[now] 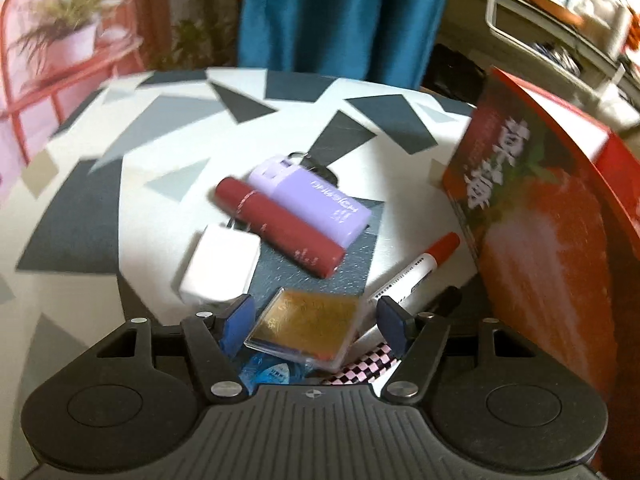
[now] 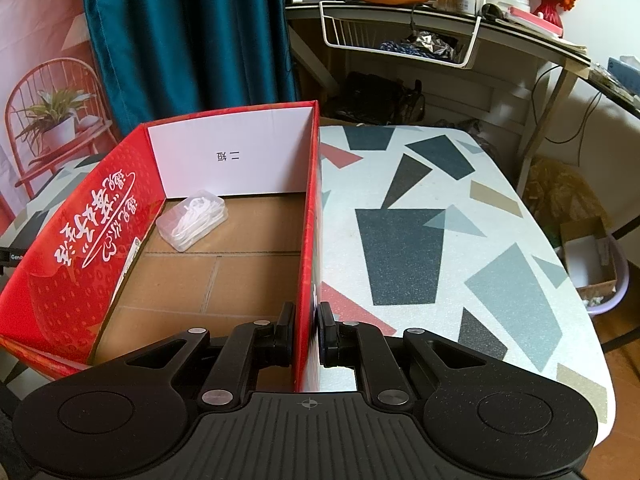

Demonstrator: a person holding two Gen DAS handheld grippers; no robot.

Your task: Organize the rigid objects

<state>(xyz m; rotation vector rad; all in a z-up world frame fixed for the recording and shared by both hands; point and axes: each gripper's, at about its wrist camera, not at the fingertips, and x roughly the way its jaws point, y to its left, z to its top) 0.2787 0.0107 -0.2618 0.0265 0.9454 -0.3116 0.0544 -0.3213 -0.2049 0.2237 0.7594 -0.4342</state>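
From the left wrist, the left gripper (image 1: pixel 314 318) has its jaws spread around a gold-faced clear case (image 1: pixel 302 326) without pressing it, near a lilac box (image 1: pixel 310 200) whose blurred lettering I can't read. From the right wrist, the right gripper (image 2: pixel 306 330) is clamped on the wall of the red strawberry box (image 2: pixel 80 240) (printed Chinese script), a clear floss-pick case (image 2: pixel 192 222) inside.

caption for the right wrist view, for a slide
Right tool clamped on the side wall of the red box, which holds a clear plastic case, on the patterned table.

Glossy printed cardboard box (image 2: pixel 80 240), bare brown inside; clear plastic case (image 2: pixel 192 218).
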